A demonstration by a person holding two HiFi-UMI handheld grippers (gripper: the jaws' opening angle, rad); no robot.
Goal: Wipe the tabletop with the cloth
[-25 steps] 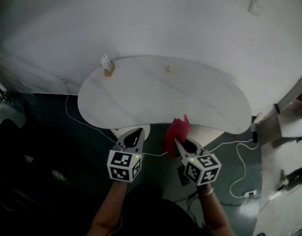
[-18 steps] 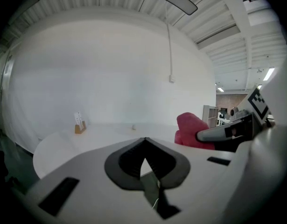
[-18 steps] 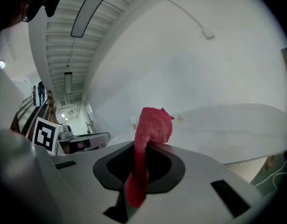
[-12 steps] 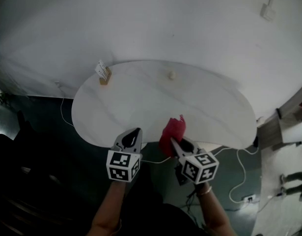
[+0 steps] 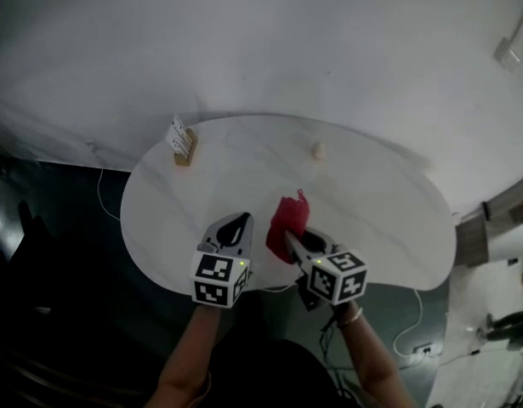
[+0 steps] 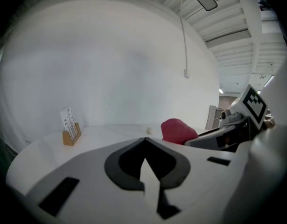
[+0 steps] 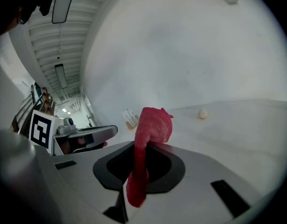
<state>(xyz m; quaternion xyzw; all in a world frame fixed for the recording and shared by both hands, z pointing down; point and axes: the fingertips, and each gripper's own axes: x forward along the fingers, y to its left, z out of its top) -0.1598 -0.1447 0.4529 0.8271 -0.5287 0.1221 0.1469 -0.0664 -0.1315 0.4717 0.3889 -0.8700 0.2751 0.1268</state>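
While the red cloth is clamped in the right gripper and the left gripper is closed empty, it should be pressed flat on the tabletop and swept toward twelve o'clock.

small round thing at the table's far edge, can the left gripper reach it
Probably yes: the left gripper is empty, and only bare tabletop lies between it and the small round thing.

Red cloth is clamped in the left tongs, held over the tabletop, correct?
Not quite: the red cloth is clamped in the right tongs, not the left tongs, as the right gripper view shows. It is held over the tabletop.
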